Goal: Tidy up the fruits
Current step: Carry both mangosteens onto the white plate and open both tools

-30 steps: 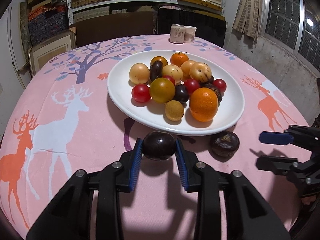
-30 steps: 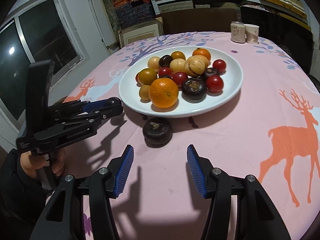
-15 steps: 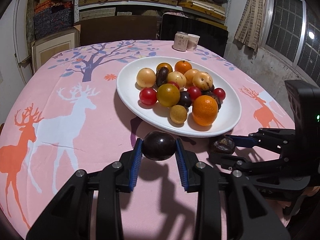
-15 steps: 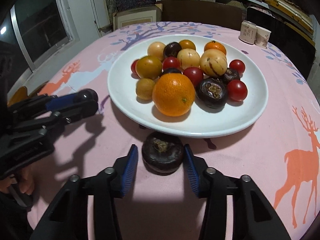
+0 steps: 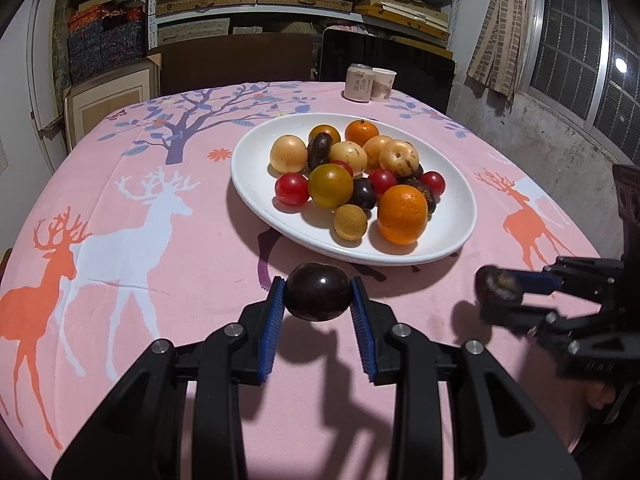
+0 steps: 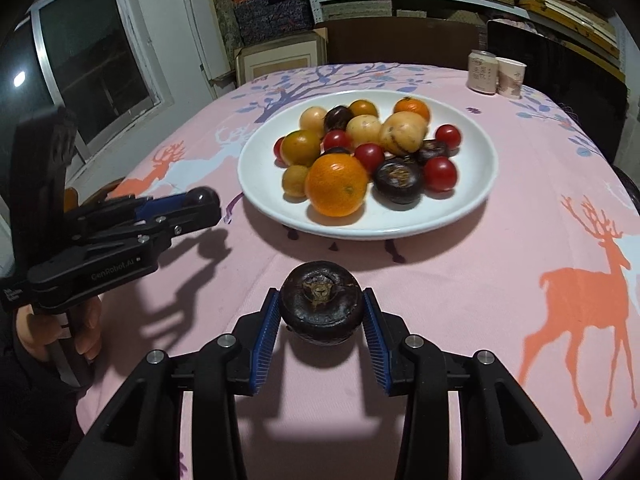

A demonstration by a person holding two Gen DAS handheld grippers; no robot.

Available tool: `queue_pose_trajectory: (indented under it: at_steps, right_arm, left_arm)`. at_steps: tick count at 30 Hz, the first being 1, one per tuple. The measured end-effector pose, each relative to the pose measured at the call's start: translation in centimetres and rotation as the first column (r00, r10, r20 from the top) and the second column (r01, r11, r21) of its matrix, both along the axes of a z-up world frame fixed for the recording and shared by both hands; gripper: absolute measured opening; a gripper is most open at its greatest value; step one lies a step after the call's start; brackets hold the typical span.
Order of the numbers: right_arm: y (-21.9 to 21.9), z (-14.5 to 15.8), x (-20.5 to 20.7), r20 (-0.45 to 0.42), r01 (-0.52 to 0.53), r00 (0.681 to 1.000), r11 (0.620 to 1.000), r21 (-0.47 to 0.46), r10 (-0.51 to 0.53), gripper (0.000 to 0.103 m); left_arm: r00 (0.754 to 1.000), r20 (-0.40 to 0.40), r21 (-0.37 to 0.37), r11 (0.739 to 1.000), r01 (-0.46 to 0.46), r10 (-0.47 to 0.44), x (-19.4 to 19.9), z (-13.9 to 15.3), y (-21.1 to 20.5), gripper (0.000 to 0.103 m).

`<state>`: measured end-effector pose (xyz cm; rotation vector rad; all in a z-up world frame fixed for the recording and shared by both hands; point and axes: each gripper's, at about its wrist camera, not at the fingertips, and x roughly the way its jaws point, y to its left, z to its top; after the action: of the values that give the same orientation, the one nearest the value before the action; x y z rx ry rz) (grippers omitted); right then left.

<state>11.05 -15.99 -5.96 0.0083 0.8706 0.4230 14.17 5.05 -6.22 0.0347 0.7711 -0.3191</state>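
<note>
Two dark fruits are in hand, one per gripper, both just short of the near rim of the white plate [image 5: 460, 240]. Left gripper [image 5: 318, 300] has its jaws nearly closed on a smooth dark plum [image 5: 318, 291], pads pressing both sides. Right gripper [image 6: 322, 312] is clamped on a rough dark fruit [image 6: 322, 306], flattish, with a dry stem scar facing the camera; pads touch both flanks. Its shadow sits apart from it below, so we read it as lifted off the worktop [image 6: 520, 280], which is covered by a pink deer-print cloth.

We judge the step as carrying both fruits to the plate. The plate already holds a crowded pile: orange [image 6: 337, 185], red tomatoes, pale round fruits, another rough dark one [image 6: 398, 176].

How we do it well:
- Keep both grips steady; round skins can roll out of flat pads.
- Lift clear over the rim, don't drag against it.
- Go one hand at a time, as the grippers are near each other and could clash over the plate.
- Aim for bare white, which shows at the near side and the edges.
- Lower until the fruit rests, then open; dropping onto the pile could send tomatoes rolling.

The can and paper cup at the far edge stay out of the way.
</note>
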Motion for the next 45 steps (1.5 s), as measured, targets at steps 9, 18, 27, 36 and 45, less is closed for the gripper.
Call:
queue_pose_trajectory:
  at_steps: [9,18,27,36,45]
  right_arm:
    - [-3.7,4.8,1.1,0.086,0.033,0.996,0.999,0.041,-0.037,0.041]
    - [-5.0,8.4,8.5,0.101,0.055,0.993,0.995,0.079,-0.063,0.041]
    - [-3.9,5.1,16.9,0.013,0.086,0.996,0.992,0.091,-0.088,0.041]
    - [-2.4,3.3,20.0,-0.013,0.059,0.998,0.992,0.107,-0.058,0.056]
    - [-4.0,3.9,13.0,-0.003,0.074,0.997,0.99,0.118,-0.074,0.061]
  left_arm:
    - [0.999,0.042,0.016,1.0,0.027,-0.027,-0.1,3.7,-2.0,0.032]
    - [0.998,0.041,0.028,0.999,0.041,-0.042,6.9,7.0,-5.3,0.032]
    - [0.999,-0.038,0.052,0.998,0.031,-0.029,13.0,3.6,-7.1,0.032]
    - [0.999,-0.011,0.07,0.997,-0.033,0.033,14.0,2.6,-6.8,0.091]
    - [0.998,-0.038,0.058,0.997,-0.042,0.044,9.5,3.1,-5.8,0.095]
